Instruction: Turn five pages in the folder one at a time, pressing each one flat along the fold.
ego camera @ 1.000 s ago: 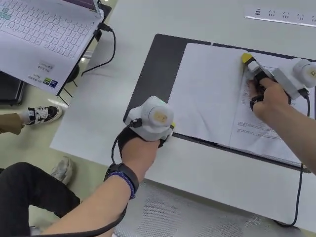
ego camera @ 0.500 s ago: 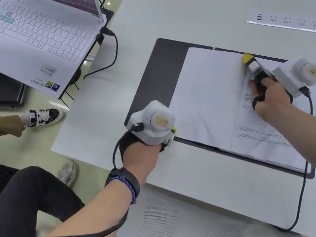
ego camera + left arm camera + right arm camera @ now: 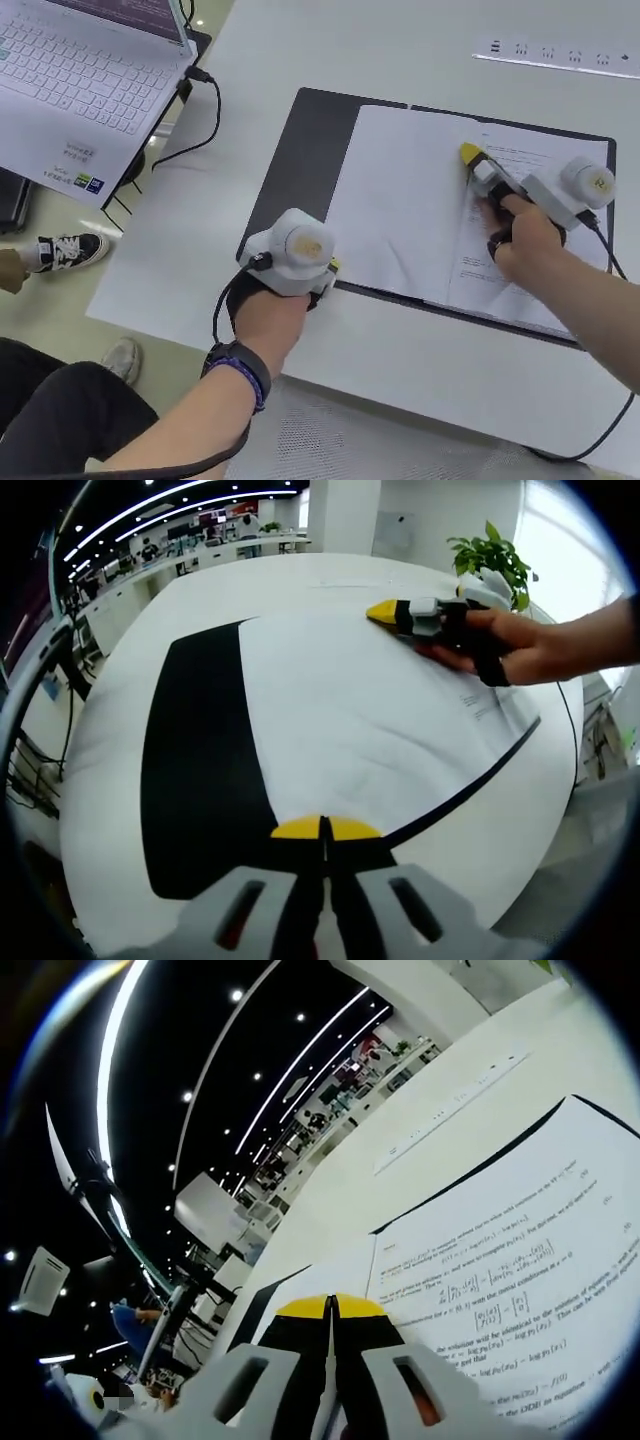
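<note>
The folder lies open in the middle of the white counter, its black inside cover bare toward 9 o'clock; a blank page lies flat across the centre of it, and a printed page with lines of text and formulas shows toward 3 o'clock; the fold runs between the two from 12 o'clock down to 6 o'clock. The right tongs are clenched, the yellow tips together with nothing between them, and they rest on the paper at the fold close to the folder's 12 o'clock edge; the right hand grips them from the 4 o'clock side, over the printed page. The left tongs are clenched too, their tips meeting at a thin seam; they sit at the folder's 7 o'clock corner, just at the near edge of the blank page, though whether they pinch the paper cannot be told; the left hand holds them from 6 o'clock. A white laptop stands open at 10 o'clock, well apart from the folder; a white power strip lies at 1 o'clock near the far edge of the counter; a shoe shows on the floor at 9 o'clock.
</note>
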Demonstrator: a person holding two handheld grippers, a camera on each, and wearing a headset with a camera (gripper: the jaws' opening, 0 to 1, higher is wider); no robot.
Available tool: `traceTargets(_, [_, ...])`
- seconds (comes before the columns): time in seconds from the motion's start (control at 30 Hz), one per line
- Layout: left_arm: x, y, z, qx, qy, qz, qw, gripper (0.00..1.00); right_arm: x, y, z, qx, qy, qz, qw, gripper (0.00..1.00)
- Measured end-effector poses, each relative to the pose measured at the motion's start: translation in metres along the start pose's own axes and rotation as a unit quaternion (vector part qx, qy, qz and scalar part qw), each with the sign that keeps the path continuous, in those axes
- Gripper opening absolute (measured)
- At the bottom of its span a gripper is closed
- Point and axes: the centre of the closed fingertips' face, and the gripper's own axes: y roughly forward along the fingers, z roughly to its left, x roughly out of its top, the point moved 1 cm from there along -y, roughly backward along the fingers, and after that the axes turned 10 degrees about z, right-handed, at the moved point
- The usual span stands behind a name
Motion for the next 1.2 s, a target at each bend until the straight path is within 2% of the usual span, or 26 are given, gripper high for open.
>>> traceTargets(0.13, [0.000, 0.001, 0.001, -0.001, 0.000, 0.000, 1.0000, 0.00, -0.010, -0.009, 0.006, 0.009, 0.000, 0.007, 0.9999, 0.00])
traceTargets(0.2, [-0.001, 0.001, 0.002, -0.001, 0.000, -0.001, 1.0000, 0.00, -0.012, -0.009, 0.000, 0.011, 0.000, 0.008, 0.9999, 0.00])
traceTargets(0.57, [-0.003, -0.002, 0.001, -0.002, -0.001, -0.004, 1.0000, 0.00, -0.040, -0.032, 0.012, 0.033, -0.001, 0.022, 0.9992, 0.00])
traceTargets(0.73, [-0.003, -0.002, 0.001, -0.002, -0.003, -0.005, 1.0000, 0.00, -0.058, -0.048, 0.020, 0.045, -0.019, 0.042, 0.9979, 0.00])
traceTargets(0.97, [-0.003, -0.001, 0.001, -0.001, -0.003, -0.006, 1.0000, 0.00, -0.080, -0.064, 0.028, 0.062, -0.017, 0.055, 0.9964, 0.00])
traceTargets(1.2, [-0.003, -0.001, 0.002, -0.004, -0.011, -0.009, 0.9999, 0.00, -0.091, -0.071, 0.030, 0.069, -0.022, 0.069, 0.9949, 0.00])
